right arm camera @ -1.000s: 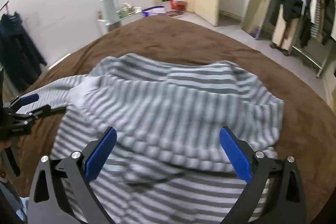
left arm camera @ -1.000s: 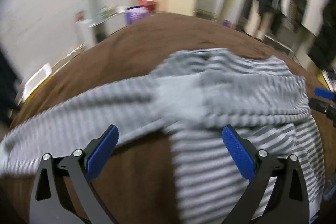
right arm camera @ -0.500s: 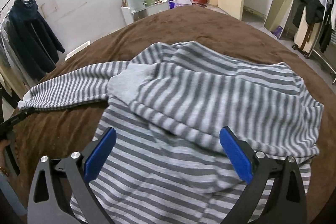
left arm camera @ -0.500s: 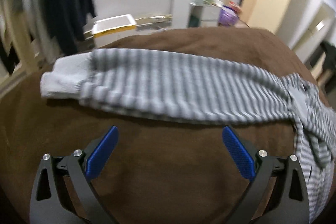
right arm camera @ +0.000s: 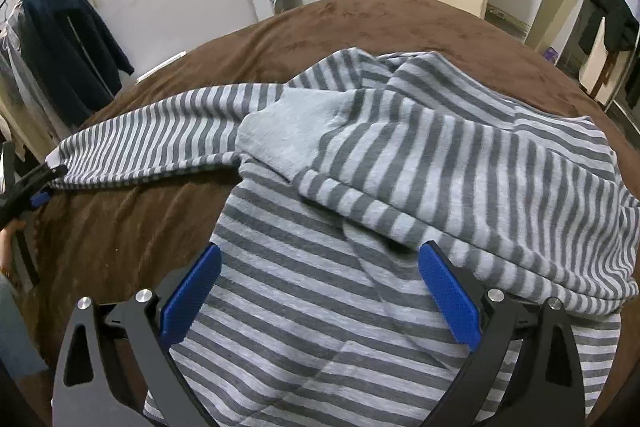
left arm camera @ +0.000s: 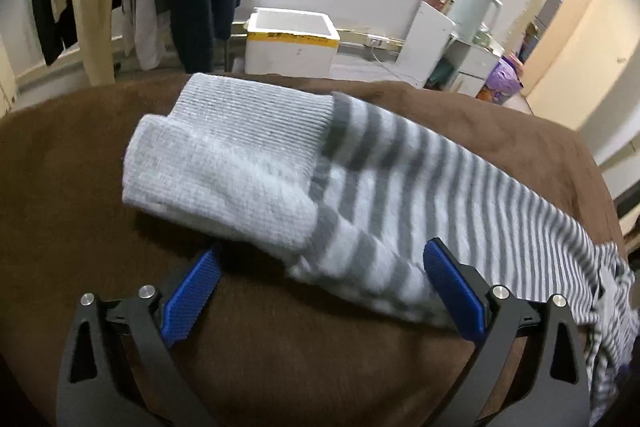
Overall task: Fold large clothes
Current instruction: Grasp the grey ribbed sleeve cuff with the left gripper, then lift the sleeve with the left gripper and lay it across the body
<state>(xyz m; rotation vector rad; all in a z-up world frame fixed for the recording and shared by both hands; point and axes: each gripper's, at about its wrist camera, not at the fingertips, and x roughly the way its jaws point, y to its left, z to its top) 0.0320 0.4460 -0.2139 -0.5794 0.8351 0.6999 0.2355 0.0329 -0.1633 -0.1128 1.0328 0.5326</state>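
With left fingers (left arm camera: 320, 291) apart around the cuff (left arm camera: 224, 163), a shallow pinch could slip. Right fingers (right arm camera: 320, 291) apart over the sweater (right arm camera: 400, 187), holding nothing, so the body may drag.

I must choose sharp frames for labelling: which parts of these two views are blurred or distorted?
Left wrist view: the striped sleeve is smeared by motion blur, while its plain grey cuff stays fairly sharp. Right wrist view: the sweater body is crisp. Both views: fisheye bends the brown bed cover, with dark corners.
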